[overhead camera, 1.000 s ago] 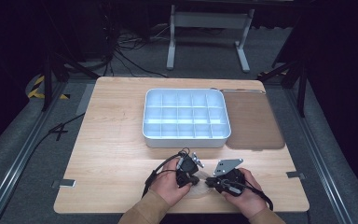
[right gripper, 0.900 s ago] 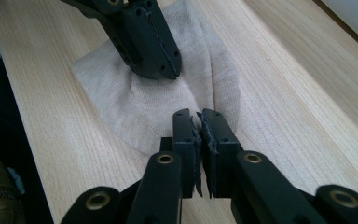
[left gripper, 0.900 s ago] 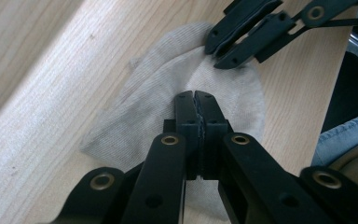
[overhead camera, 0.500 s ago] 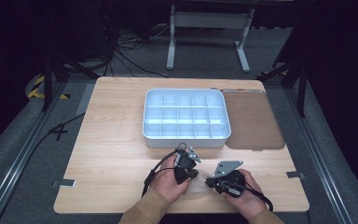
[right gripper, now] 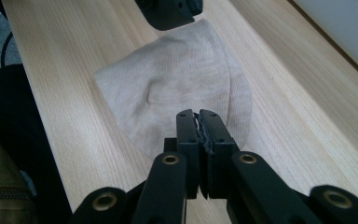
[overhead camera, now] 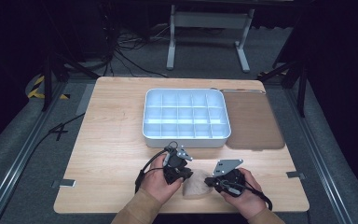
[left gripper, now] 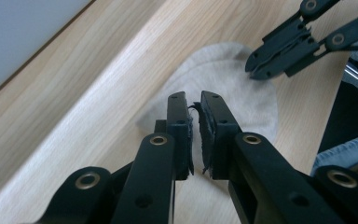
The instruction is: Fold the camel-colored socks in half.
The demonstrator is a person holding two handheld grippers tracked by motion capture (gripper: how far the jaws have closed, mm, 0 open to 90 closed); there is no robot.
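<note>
My left gripper [left gripper: 194, 100] has just been opening, nothing between its jaws above the cloth [left gripper: 223, 88]; my right gripper [right gripper: 198, 116] stays closed, empty.

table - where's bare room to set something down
Free: the table's whole left side, from its left edge to the compartment tray, and the front right corner past the right claw. Crowded: front centre, where both claws flank the beige cloth; a brown mat covers the right.
</note>
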